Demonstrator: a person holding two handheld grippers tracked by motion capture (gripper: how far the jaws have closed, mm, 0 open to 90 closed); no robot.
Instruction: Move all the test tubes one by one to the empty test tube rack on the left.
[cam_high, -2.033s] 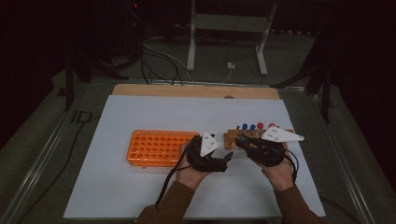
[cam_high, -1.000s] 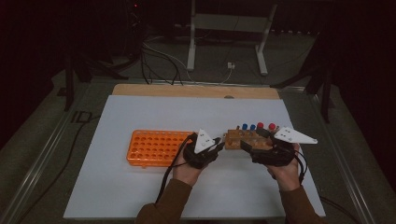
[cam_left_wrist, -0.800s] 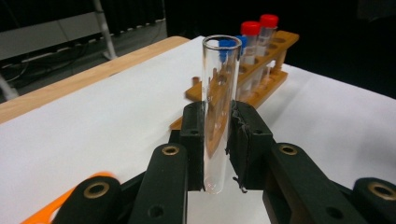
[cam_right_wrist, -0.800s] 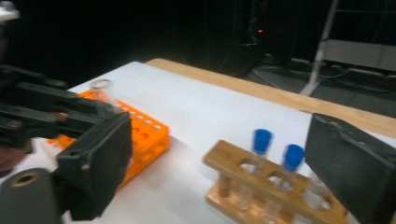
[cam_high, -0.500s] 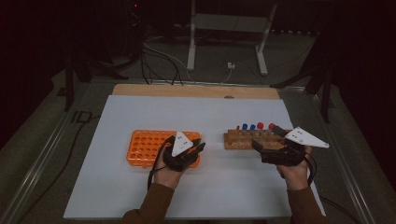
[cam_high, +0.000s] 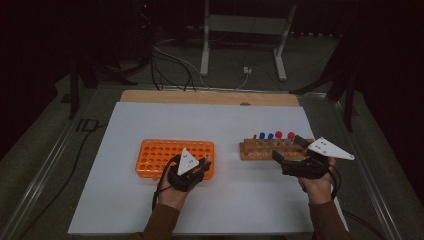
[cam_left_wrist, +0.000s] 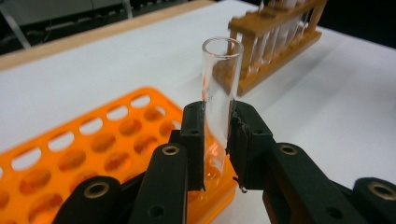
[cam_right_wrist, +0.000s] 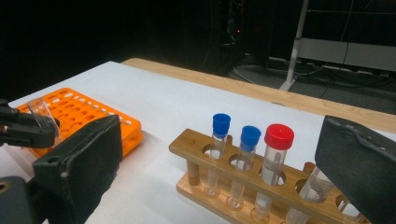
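A glass tube is carried to the orange rack.

The clear tube (cam_left_wrist: 219, 100) is pinched upright between the left gripper (cam_left_wrist: 215, 140) fingers, low on its body, so its open mouth is kept up, above the near corner of the orange rack (cam_high: 155, 152). Farther off, the right gripper (cam_high: 289, 150) fingers have just been spread wide with nothing between them, beside the wooden rack (cam_right_wrist: 243, 186) where capped tubes (cam_right_wrist: 247, 140) are stood on the white tabletop (cam_high: 225, 125).
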